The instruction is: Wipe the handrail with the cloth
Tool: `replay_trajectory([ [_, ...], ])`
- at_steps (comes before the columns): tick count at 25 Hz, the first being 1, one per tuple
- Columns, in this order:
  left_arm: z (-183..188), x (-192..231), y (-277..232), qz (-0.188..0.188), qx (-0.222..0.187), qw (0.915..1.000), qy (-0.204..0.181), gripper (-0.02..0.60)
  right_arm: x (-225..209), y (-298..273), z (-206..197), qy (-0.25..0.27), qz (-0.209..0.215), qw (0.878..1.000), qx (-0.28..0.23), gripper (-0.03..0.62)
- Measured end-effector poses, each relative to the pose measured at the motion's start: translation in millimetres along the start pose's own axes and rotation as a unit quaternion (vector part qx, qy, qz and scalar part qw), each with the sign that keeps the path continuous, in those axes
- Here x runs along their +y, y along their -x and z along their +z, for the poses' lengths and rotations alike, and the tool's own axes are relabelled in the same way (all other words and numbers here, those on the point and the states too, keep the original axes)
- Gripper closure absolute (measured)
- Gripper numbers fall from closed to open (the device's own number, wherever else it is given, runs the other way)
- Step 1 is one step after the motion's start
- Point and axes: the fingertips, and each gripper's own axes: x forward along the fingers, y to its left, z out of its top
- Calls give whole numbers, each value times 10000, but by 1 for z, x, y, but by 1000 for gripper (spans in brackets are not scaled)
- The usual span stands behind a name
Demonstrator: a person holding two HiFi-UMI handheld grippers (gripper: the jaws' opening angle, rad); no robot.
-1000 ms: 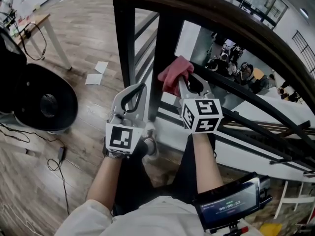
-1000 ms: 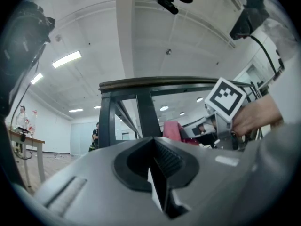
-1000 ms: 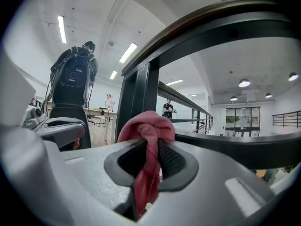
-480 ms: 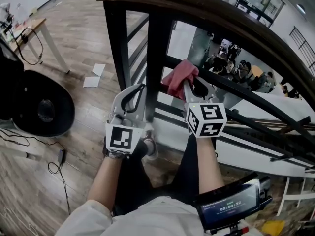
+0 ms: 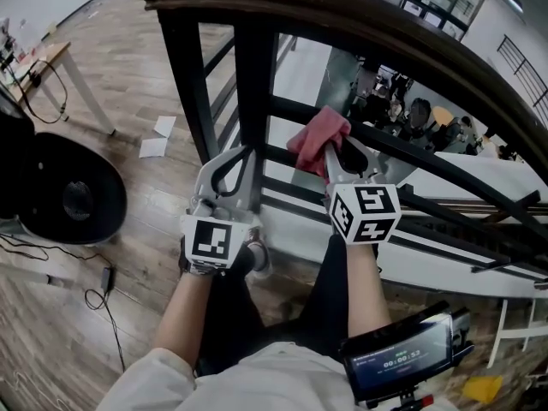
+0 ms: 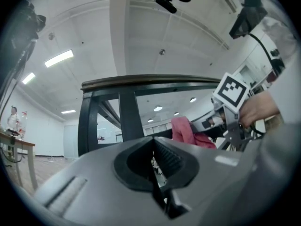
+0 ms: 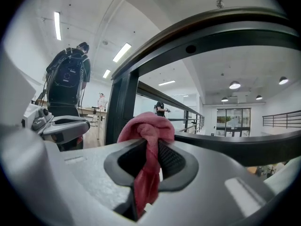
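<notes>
Both jaws closed, left gripper (image 6: 153, 149) empty, right gripper (image 5: 330, 151) pinching cloth (image 7: 146, 131), pinch plain only in its view.

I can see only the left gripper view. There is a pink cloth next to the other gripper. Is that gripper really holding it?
Observer: Yes. The right gripper view shows the right gripper shut on the pink cloth, which bunches above the jaws.
Operator: Is the cloth on the handrail?
Observer: No. In the head view it sits by a lower dark bar, below the brown handrail.
Operator: What lies on the floor to the left?
Observer: Two sheets of paper and a round black object.
</notes>
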Motion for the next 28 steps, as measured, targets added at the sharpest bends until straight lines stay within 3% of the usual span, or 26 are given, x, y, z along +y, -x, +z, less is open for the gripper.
replay_trajectory([
  [13,6,-29,-23,-322,-9,9994,-106,575,-57,50,-7,-128,-430,9990,-25,530],
  [18,1,-48,-34,-614,77,9973,-392,575,-84,75,-11,-174,-672,9976,-35,530],
  [28,7,-97,-60,-1050,49,9932,-492,575,-134,120,-15,-297,-1123,9932,-75,528],
])
